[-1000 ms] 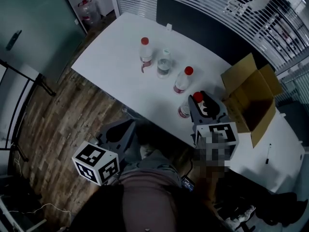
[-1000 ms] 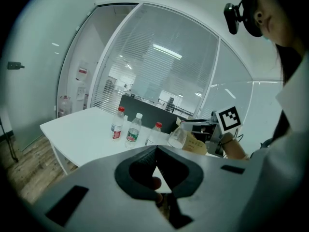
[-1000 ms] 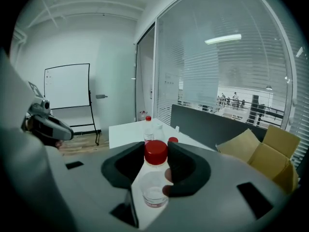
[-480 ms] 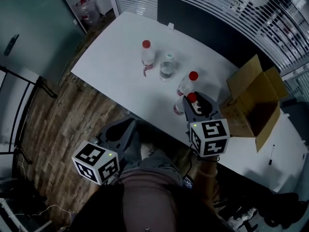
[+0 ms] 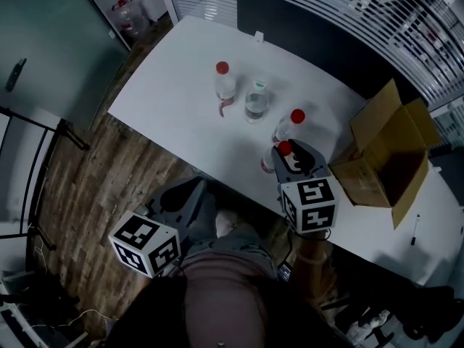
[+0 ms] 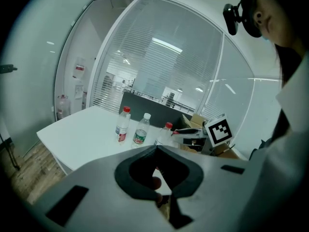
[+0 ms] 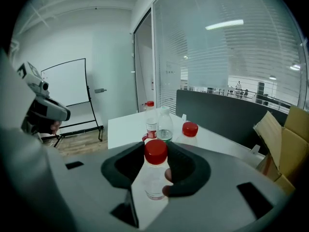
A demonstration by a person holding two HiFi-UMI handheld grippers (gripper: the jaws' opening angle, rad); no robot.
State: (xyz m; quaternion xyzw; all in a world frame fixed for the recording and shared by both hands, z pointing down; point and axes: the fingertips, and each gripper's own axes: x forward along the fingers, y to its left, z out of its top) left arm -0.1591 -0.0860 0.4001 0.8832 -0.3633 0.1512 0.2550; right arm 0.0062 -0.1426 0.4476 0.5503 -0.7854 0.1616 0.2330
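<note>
Shifted left since a second ago: right claw (image 5: 290, 156) clamped on red-capped water bottle (image 7: 153, 180) over worktop (image 5: 177, 93); left claw (image 6: 155, 149) closed, empty.

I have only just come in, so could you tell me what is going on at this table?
A person is working with two hand-held grippers at a white table. The right hand-held gripper is closed on a red-capped bottle by the table's near edge. The left hand-held gripper is shut with nothing in it, held low beside the person, off the table. Three more bottles stand farther back on the table, and an open cardboard box sits to the right.
</note>
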